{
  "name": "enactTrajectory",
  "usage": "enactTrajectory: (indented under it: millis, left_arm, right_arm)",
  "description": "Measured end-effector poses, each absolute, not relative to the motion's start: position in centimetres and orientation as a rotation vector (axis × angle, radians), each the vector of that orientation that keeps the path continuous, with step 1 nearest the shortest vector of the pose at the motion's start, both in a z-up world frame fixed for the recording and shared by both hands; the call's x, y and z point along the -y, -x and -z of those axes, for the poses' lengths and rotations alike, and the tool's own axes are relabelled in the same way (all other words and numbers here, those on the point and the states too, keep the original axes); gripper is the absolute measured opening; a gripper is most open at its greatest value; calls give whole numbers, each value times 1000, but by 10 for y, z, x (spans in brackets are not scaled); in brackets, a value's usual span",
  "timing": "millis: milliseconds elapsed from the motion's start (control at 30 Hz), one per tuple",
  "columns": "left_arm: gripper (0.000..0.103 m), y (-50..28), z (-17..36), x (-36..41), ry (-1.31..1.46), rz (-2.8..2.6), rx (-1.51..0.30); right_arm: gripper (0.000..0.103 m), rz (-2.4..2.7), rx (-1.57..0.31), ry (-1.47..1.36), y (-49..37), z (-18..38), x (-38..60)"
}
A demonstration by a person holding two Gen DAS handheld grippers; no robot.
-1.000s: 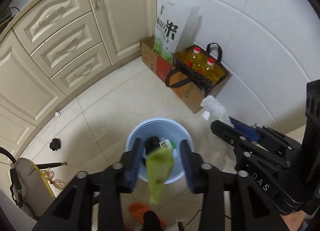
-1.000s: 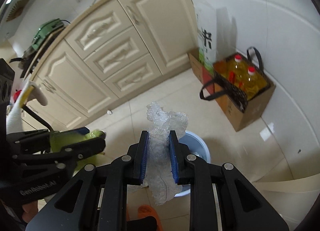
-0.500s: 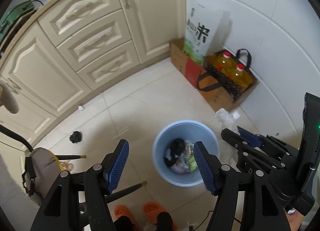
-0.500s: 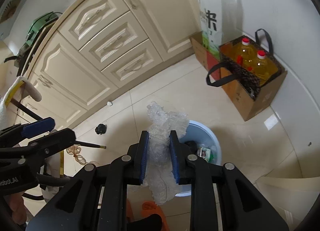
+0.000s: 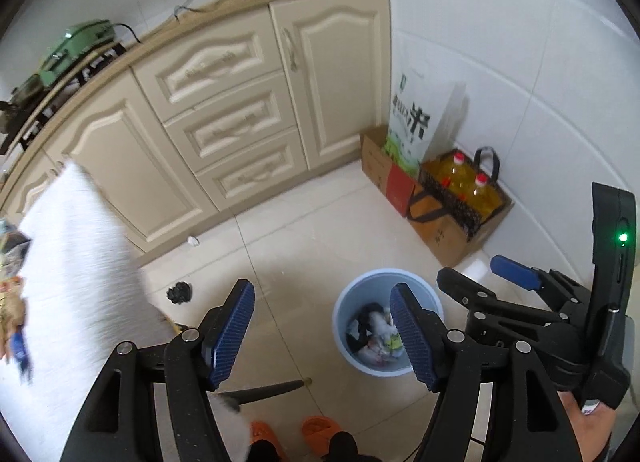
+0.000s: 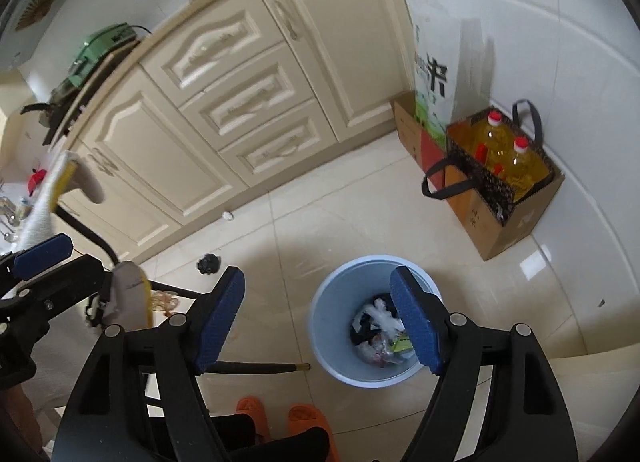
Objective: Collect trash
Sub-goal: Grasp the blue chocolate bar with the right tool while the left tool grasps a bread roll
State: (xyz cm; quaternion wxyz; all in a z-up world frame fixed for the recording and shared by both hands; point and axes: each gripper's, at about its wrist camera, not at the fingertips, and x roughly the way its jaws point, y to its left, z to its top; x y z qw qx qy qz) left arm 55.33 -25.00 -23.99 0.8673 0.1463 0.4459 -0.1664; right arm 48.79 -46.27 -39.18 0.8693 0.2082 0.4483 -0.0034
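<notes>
- At the far left of the left wrist view a white cloth (image 5: 76, 262) fills the edge, blurred; on the counter in the upper left sits a green appliance (image 5: 76, 48).
- The cream cabinets (image 5: 224, 118) run across the upper middle of both views; a small dark scrap (image 5: 180, 293) lies on the tiled floor (image 5: 320, 222) below them, and a tiny white scrap (image 5: 193, 240) lies at the cabinet foot.
- The left gripper (image 5: 322, 336) fills the lower middle of its own view, its jaws released and just opened wider, nothing between them.
- The right gripper (image 6: 318, 320) stands likewise in its view, jaws just sprung apart and empty.
- The light blue bin (image 6: 344, 302) stands on the floor at lower centre right, seen partly behind each right-hand finger; the trash (image 6: 380, 332) lies inside it, a white crumpled piece on top of dark and coloured scraps.
- Orange slippers (image 6: 280, 418) show at the bottom edge.
- At the right a cardboard box (image 6: 496, 218) against the white wall holds a bag with two oil bottles (image 6: 508, 150); a white rice sack (image 6: 434, 74) stands just beside it.
</notes>
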Motion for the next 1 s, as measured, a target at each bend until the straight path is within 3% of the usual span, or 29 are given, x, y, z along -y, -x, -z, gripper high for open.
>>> enactTrajectory:
  millis: [133, 433, 767, 867, 1000]
  left_arm:
    - [75, -521, 201, 204, -249, 309, -856]
    - [87, -438, 142, 73, -174, 130, -708]
    - [88, -384, 137, -74, -40, -120, -729]
    - [88, -372, 141, -102, 8, -170, -735]
    - [88, -364, 145, -131, 34, -206, -760]
  right_arm:
    - [79, -29, -878, -374, -477, 345, 430]
    - [94, -184, -739, -197, -466, 244, 311]
    - [94, -453, -832, 32, -500, 250, 137]
    - [89, -490, -870, 112, -515, 266, 92]
    - [69, -513, -908, 158, -537, 278, 61]
